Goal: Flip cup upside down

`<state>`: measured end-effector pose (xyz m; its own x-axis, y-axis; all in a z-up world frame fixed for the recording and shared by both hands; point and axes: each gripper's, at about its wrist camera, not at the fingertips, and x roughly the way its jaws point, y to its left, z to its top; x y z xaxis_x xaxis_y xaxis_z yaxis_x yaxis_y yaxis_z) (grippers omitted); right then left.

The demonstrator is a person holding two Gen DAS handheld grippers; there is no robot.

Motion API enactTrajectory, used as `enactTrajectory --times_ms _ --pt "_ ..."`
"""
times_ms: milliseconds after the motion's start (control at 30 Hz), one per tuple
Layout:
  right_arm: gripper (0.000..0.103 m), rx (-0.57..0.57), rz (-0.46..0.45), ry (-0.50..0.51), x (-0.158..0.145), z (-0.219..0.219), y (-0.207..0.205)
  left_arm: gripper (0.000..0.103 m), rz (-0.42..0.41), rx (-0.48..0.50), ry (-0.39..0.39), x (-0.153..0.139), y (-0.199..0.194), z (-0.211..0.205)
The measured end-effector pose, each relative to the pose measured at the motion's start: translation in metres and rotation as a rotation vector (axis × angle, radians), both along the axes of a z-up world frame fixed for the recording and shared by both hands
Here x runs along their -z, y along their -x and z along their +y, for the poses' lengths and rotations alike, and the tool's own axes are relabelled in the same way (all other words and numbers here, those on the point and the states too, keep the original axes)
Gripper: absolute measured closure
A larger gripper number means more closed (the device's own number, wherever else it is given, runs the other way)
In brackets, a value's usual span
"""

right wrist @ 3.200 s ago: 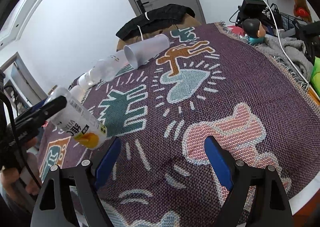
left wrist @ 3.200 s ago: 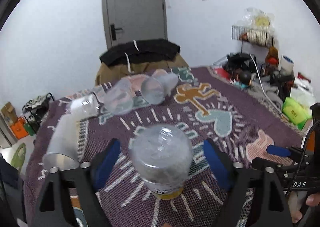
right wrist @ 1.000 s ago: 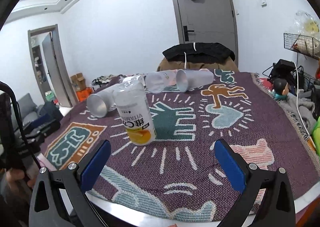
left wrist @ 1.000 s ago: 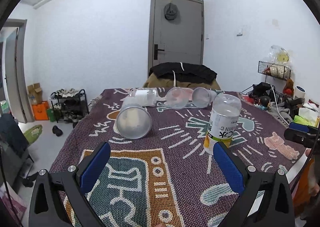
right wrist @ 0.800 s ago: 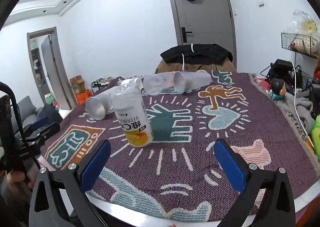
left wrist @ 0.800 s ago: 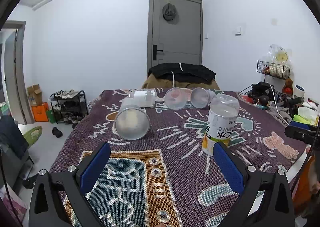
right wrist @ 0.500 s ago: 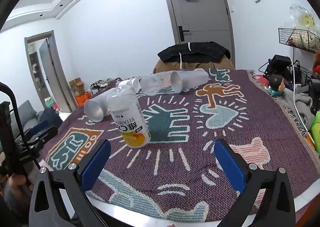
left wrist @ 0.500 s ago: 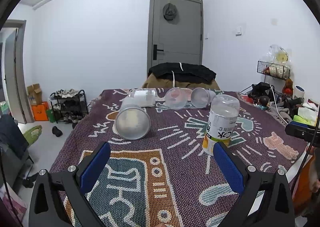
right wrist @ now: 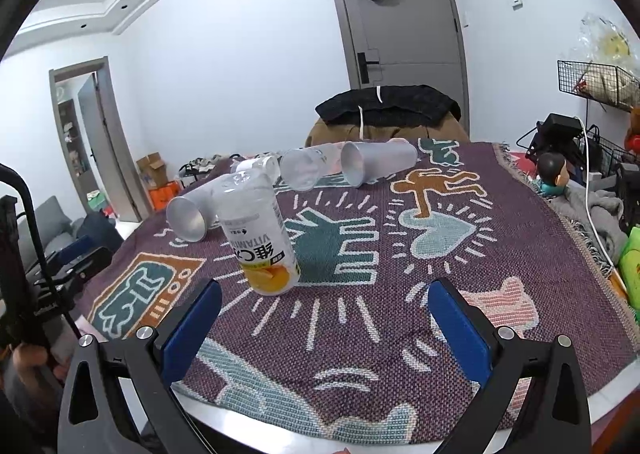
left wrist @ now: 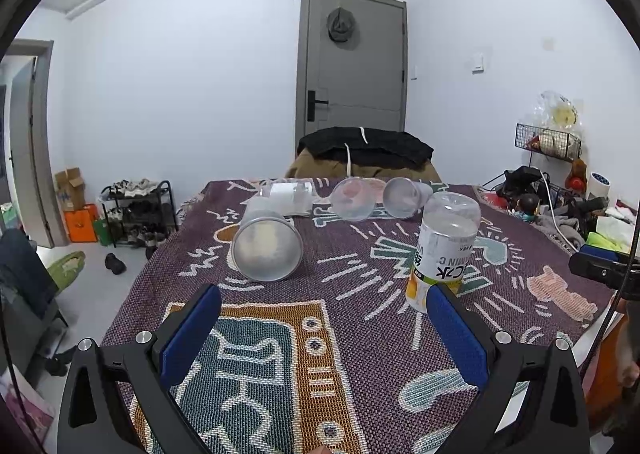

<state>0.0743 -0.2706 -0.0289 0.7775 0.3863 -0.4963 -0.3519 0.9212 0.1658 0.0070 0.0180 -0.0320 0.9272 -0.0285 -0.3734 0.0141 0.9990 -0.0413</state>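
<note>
Lying on its side at the left of the desk (left wrist: 592, 338), a frosted plastic cup (left wrist: 267, 248) turns its round, cloudy mouth toward the left wrist camera, its tapered body running back toward a clear bottle with a white paper label (left wrist: 289, 194) behind it. The desk carries a coarse woven blanket (left wrist: 256, 358), purple with teal, orange and pink cartoon figures outlined in white. Farther back lie two more translucent cups (left wrist: 354, 200), also on their sides, mouths forward and close together. Right of centre stands the task's cup (left wrist: 443, 250), a clear cylinder with a printed white and orange label, inverted with its label text upside down and its transparent rounded base uppermost, apart from every other vessel. The left claw (left wrist: 324, 330) is released, its blue padded fingers (left wrist: 191, 334) spread wide over the blanket and holding nothing; the right one just overlaps the cup's lower edge in the picture. The right wrist camera alone shows the far frosted cup's full tapered length (right wrist: 378, 167), the blanket's fringed edge and the desk's pale rim (right wrist: 256, 420); there the inverted cup (right wrist: 258, 232) sits left of centre, and the right claw (right wrist: 324, 330) is likewise released and empty.
</note>
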Motion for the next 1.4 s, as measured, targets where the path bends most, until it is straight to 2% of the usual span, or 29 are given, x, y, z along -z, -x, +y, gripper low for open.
enactTrajectory --times_ms 1400 --pt "0.0 -0.02 0.014 0.053 0.0047 0.0084 -0.0032 0.0 -0.013 -0.006 -0.012 -0.0003 0.0013 -0.0037"
